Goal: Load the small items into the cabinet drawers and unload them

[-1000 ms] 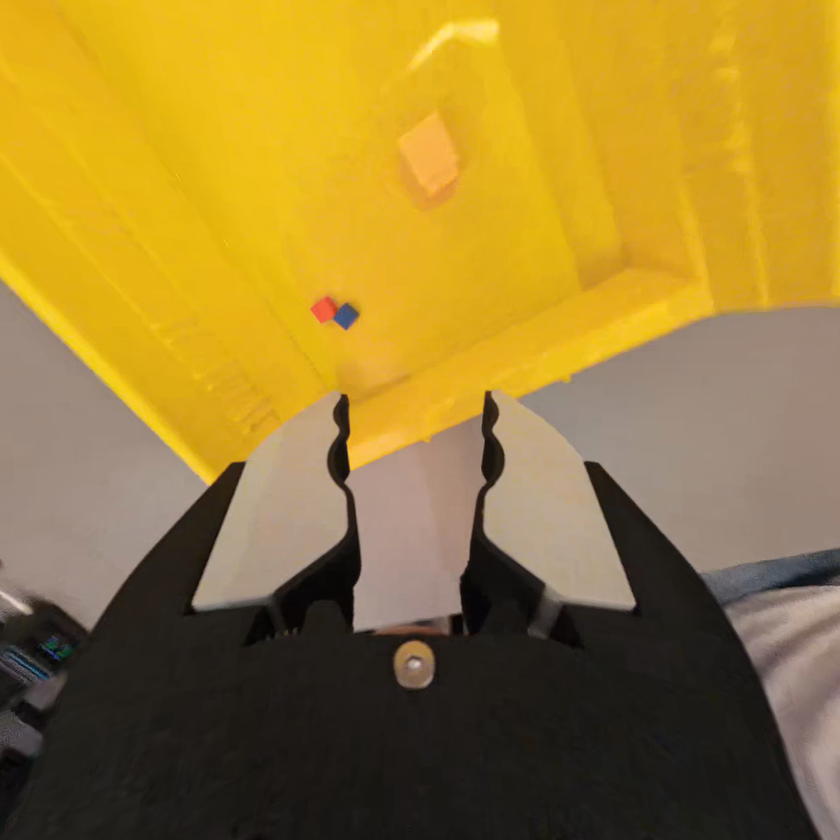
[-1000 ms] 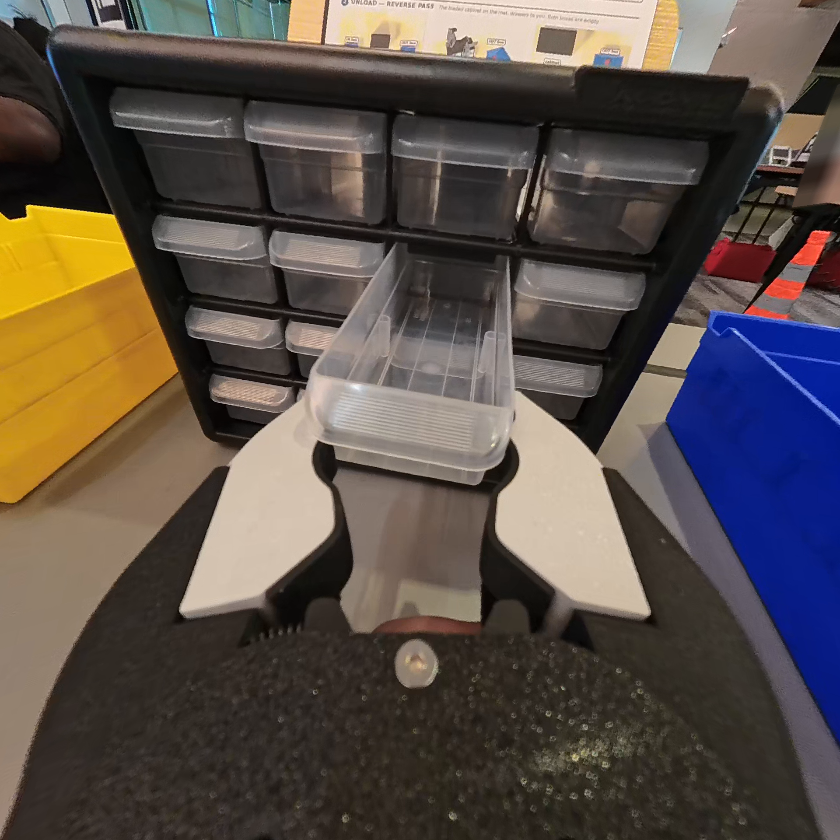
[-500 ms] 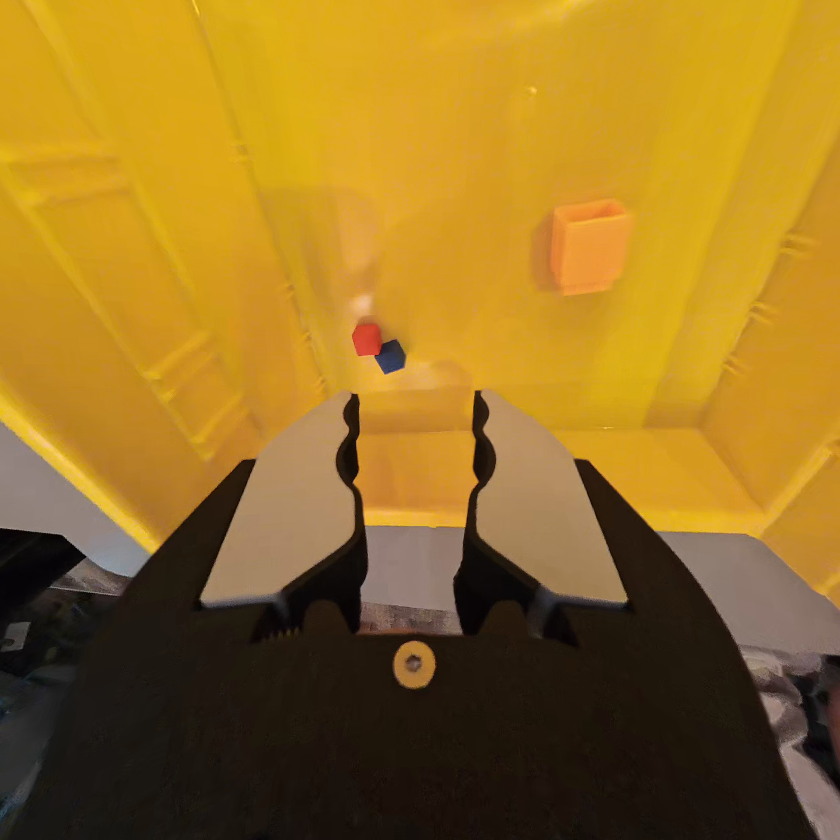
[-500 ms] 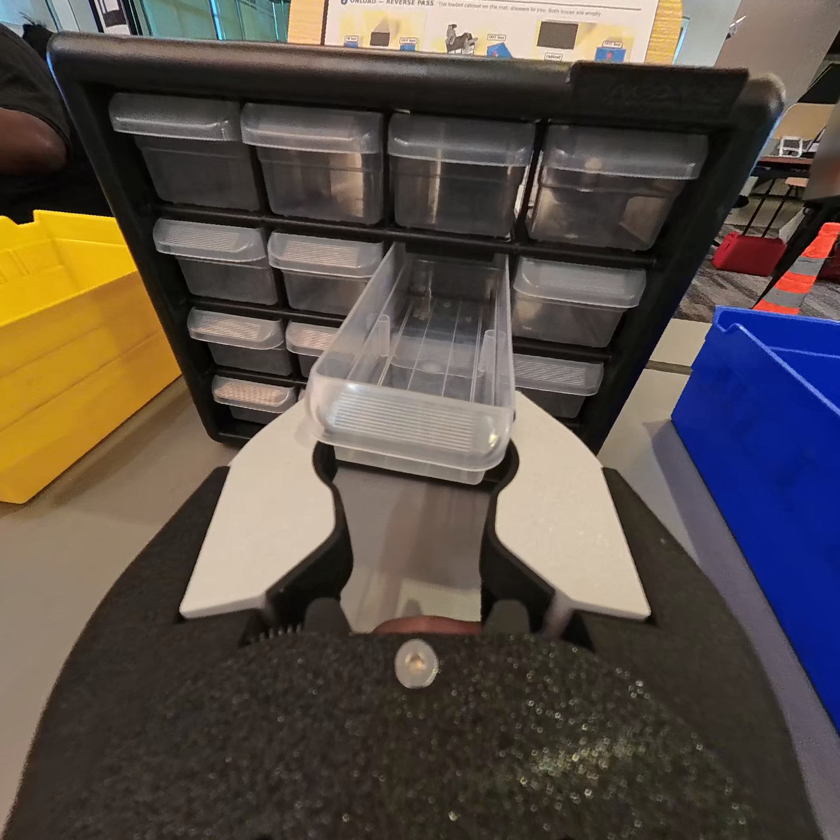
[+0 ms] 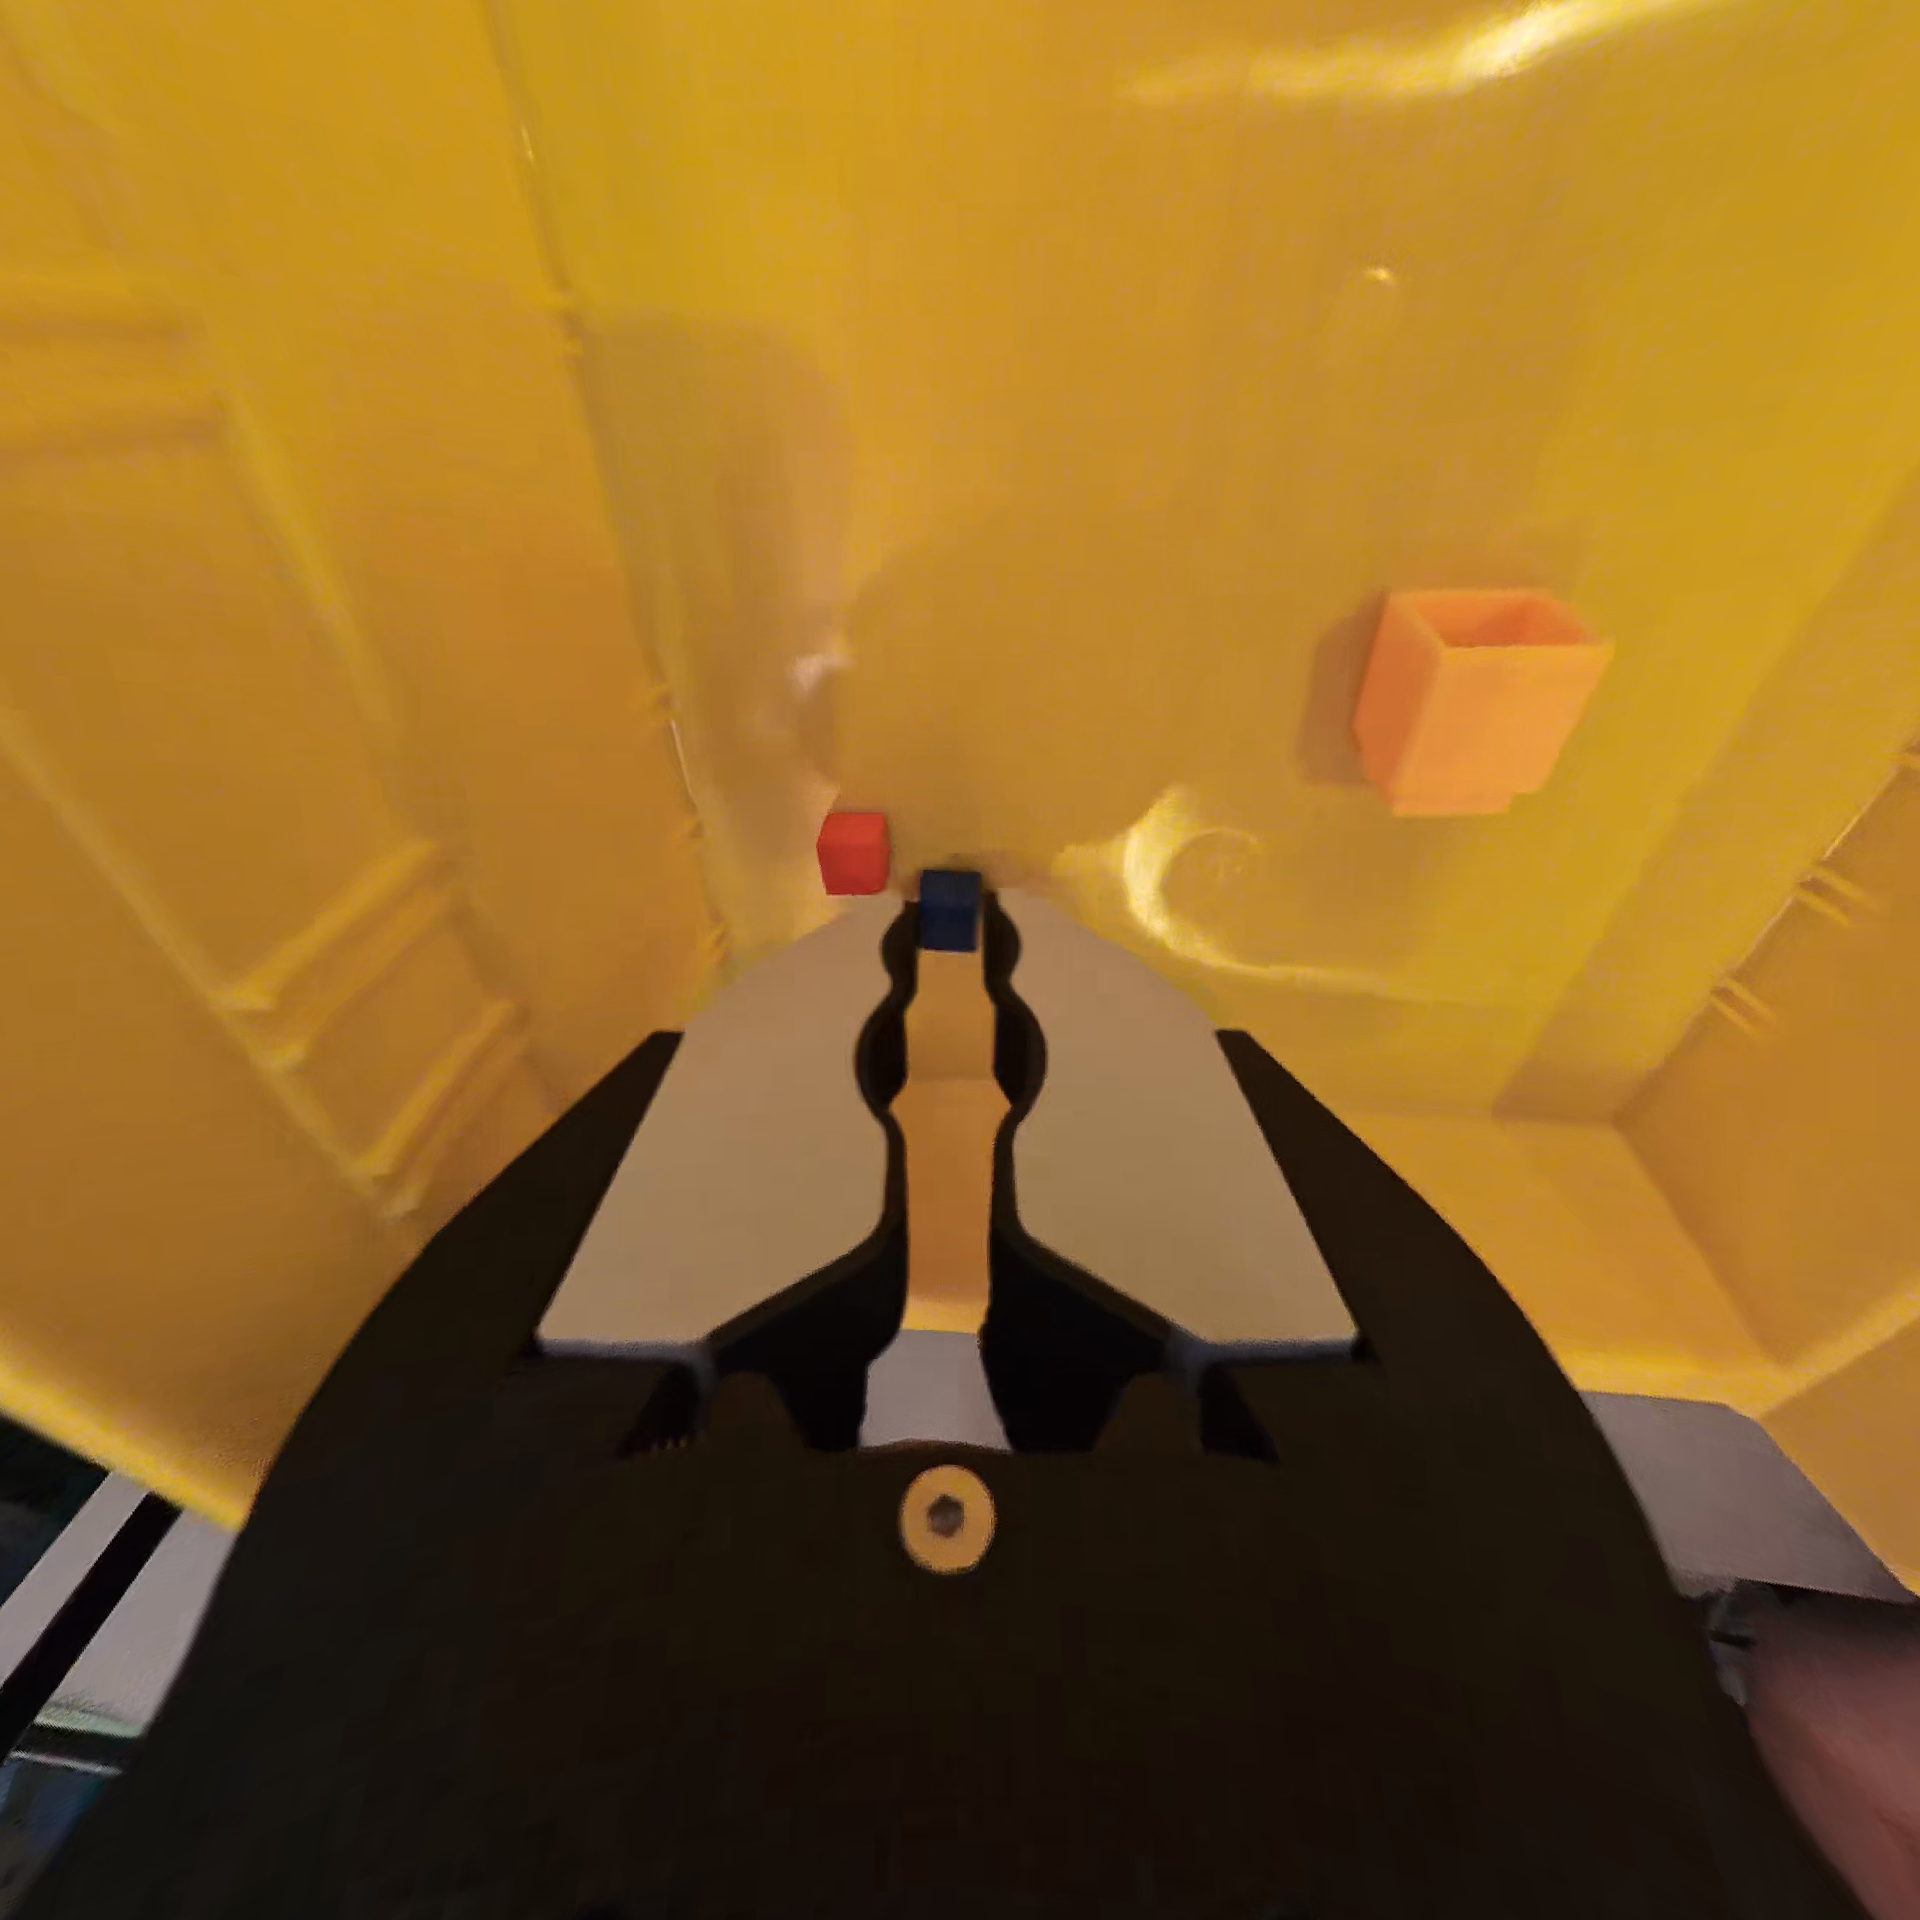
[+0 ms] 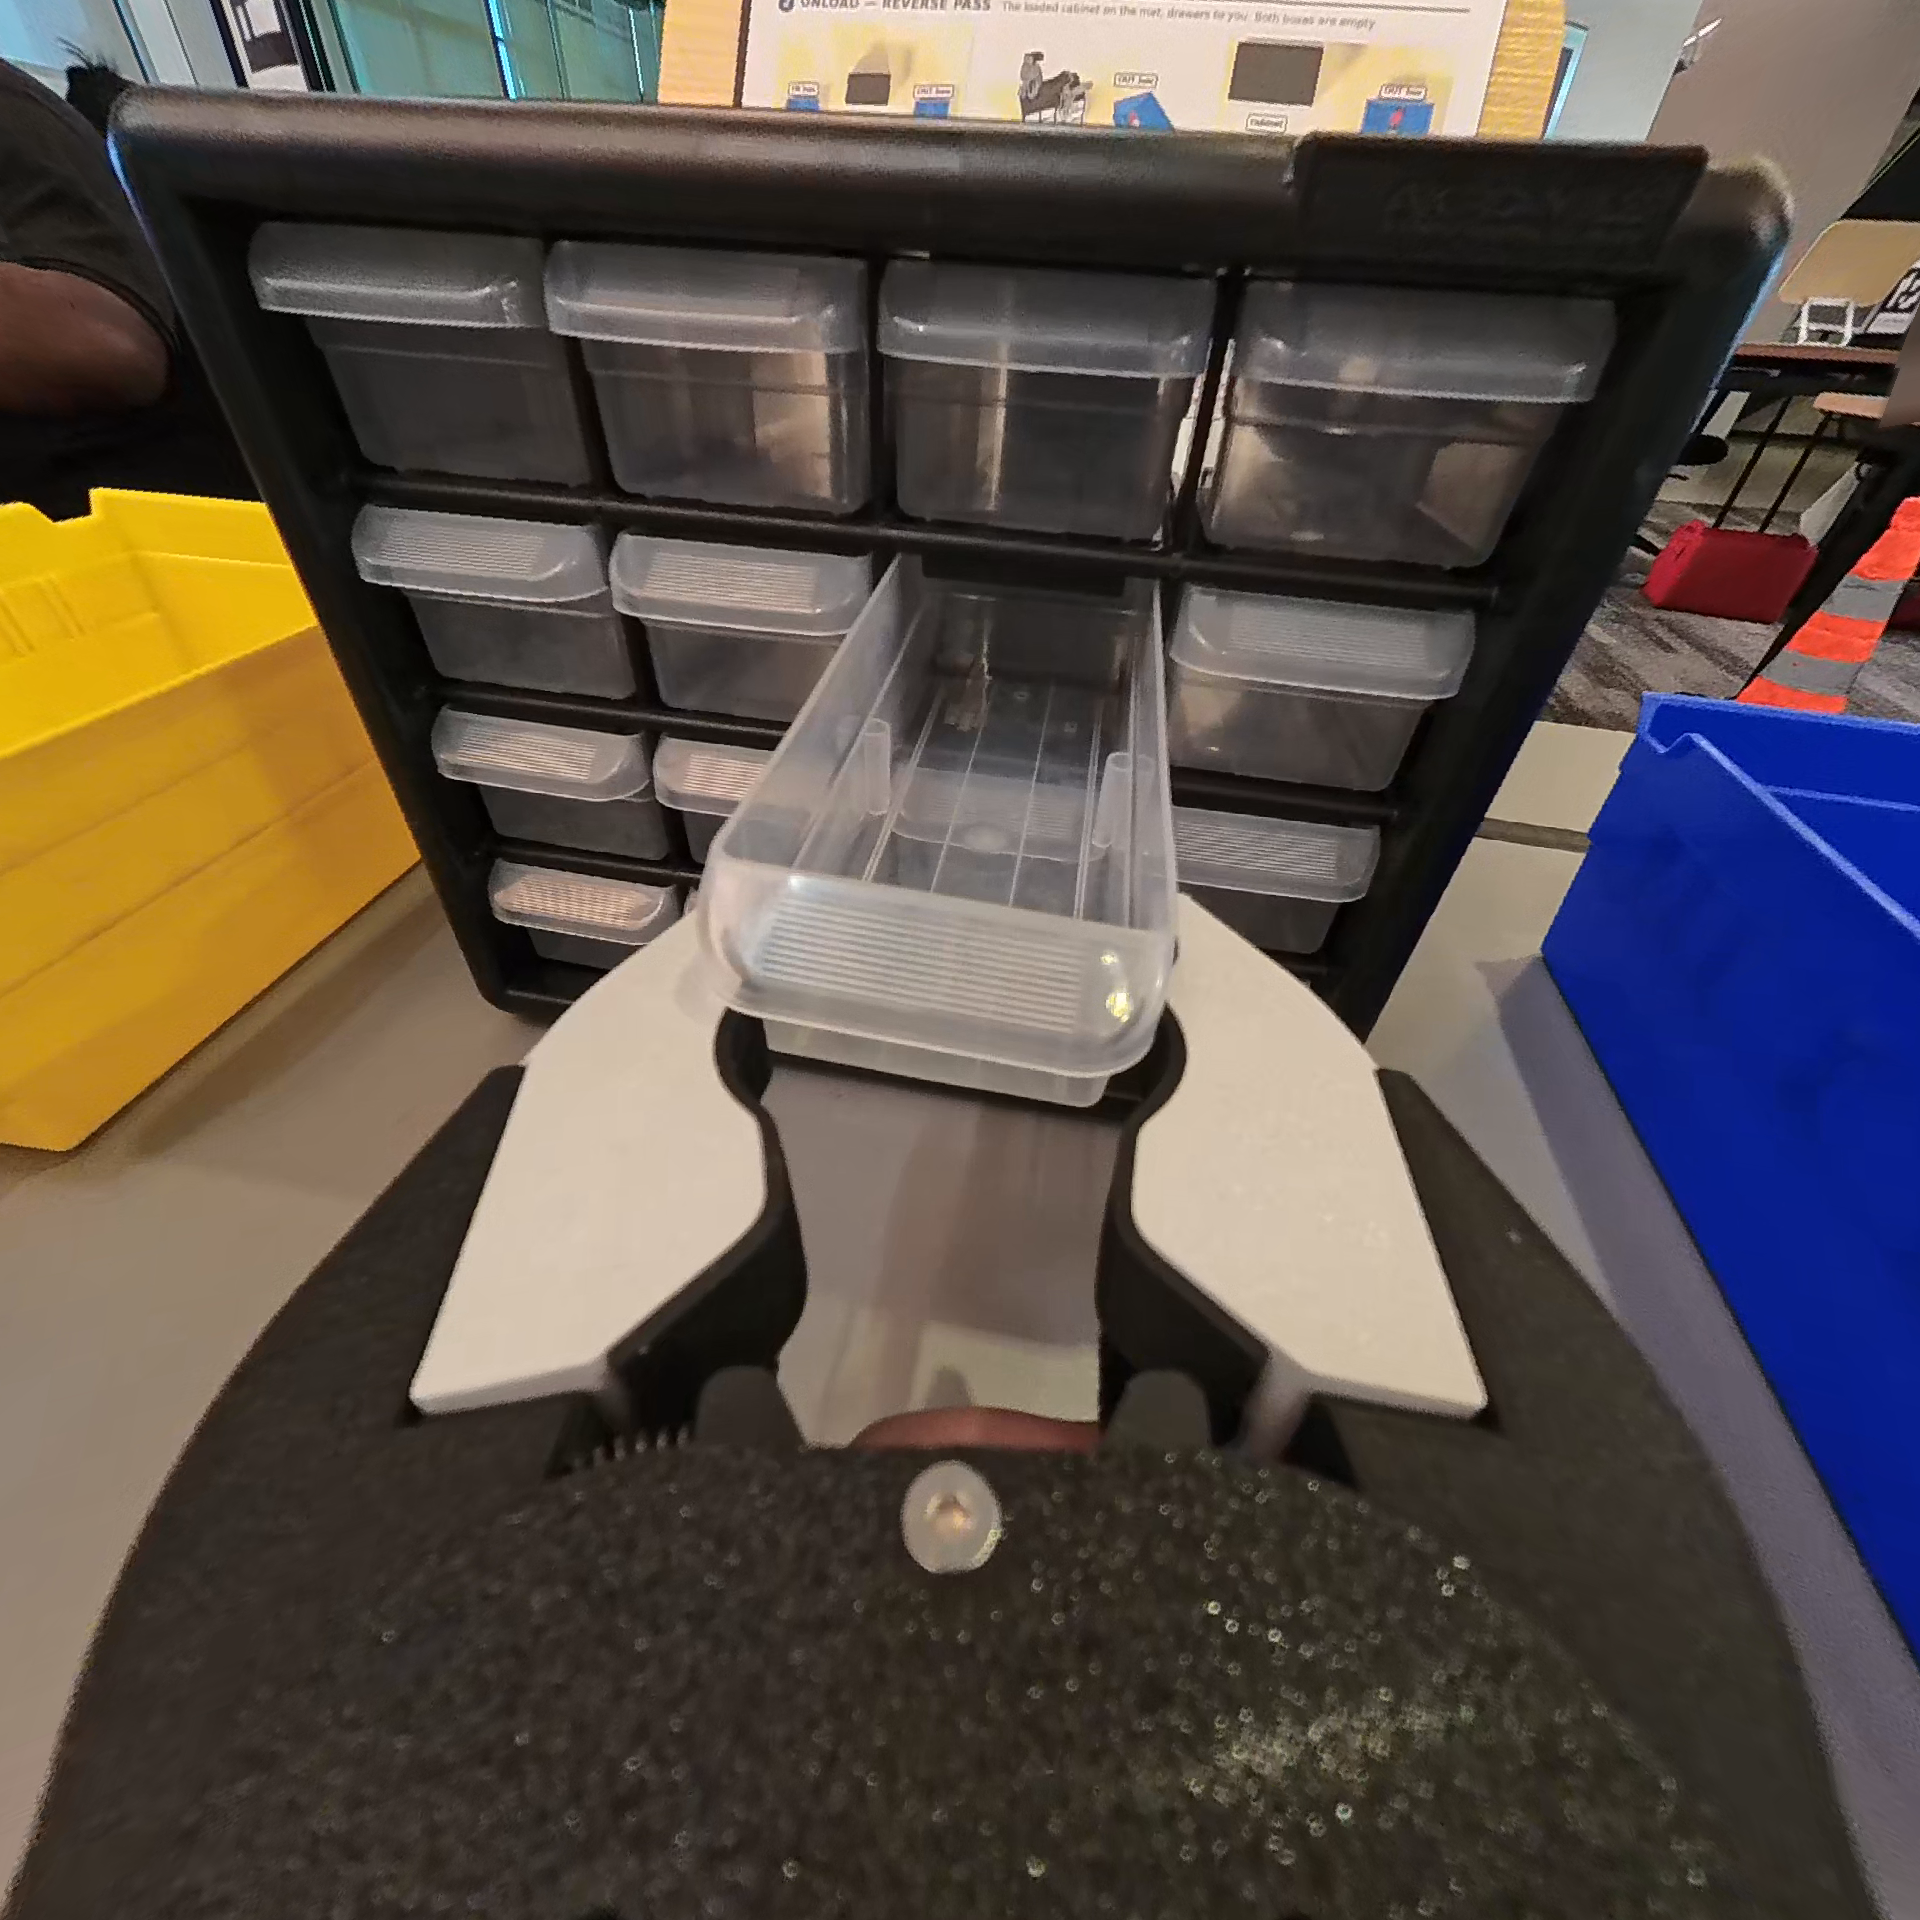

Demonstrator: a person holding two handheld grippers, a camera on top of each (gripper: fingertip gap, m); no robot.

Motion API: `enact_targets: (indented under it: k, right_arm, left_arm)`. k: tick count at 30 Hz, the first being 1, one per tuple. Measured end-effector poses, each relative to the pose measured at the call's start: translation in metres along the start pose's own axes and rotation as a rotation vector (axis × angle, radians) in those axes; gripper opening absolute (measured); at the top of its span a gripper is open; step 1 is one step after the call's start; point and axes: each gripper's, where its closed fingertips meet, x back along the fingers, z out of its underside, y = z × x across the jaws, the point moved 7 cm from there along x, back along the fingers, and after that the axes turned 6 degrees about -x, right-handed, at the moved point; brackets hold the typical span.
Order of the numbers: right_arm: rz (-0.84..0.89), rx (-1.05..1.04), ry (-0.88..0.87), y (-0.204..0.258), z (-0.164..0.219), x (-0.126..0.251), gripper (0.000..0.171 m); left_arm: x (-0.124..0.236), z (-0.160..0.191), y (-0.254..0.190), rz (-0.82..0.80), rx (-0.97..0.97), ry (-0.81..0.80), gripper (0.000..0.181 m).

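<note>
In the left wrist view my left gripper [image 5: 948, 930] is down inside the yellow bin [image 5: 312, 727], with its jaws closed to a narrow gap on a small blue cube [image 5: 948, 910] at the fingertips. A small red cube [image 5: 854, 852] lies just left of it, and an orange open box [image 5: 1475, 701] sits to the right. In the right wrist view my right gripper [image 6: 940, 1039] grips the front of a clear drawer [image 6: 966, 831] pulled out of the second row of the black cabinet [image 6: 935, 177]. The drawer looks empty.
The yellow bin [image 6: 156, 810] stands left of the cabinet and a blue bin [image 6: 1766, 987] stands to its right, both on the grey table [image 6: 208, 1299]. The other drawers are closed. A person's arm [image 6: 62, 332] shows at the far left. There is about 40 cm between the tips of the two grippers.
My left gripper has moved down into the yellow bin and closed from wide open onto the blue cube. The right gripper and the drawer have stayed almost still.
</note>
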Motion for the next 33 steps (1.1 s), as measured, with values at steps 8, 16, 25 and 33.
enact_targets:
  k: [8,16,25,33]
  right_arm:
    - [0.001,0.001,0.000,0.000,0.000,0.000,0.068]
    - [0.004,0.010,0.000,0.001,0.000,0.000,0.068]
    - [0.003,0.013,-0.004,0.000,0.001,0.001,0.068]
    - [-0.002,0.004,-0.002,0.000,0.001,0.002,0.068]
  left_arm:
    - [0.024,0.001,-0.008,0.064,-0.051,-0.055,0.010]
    - [0.193,0.044,-0.115,0.425,-0.627,-0.440,0.011]
    - [0.202,0.081,-0.296,0.149,-1.417,-0.397,0.011]
    - [0.164,0.033,-0.373,-0.135,-1.427,-0.191,0.011]
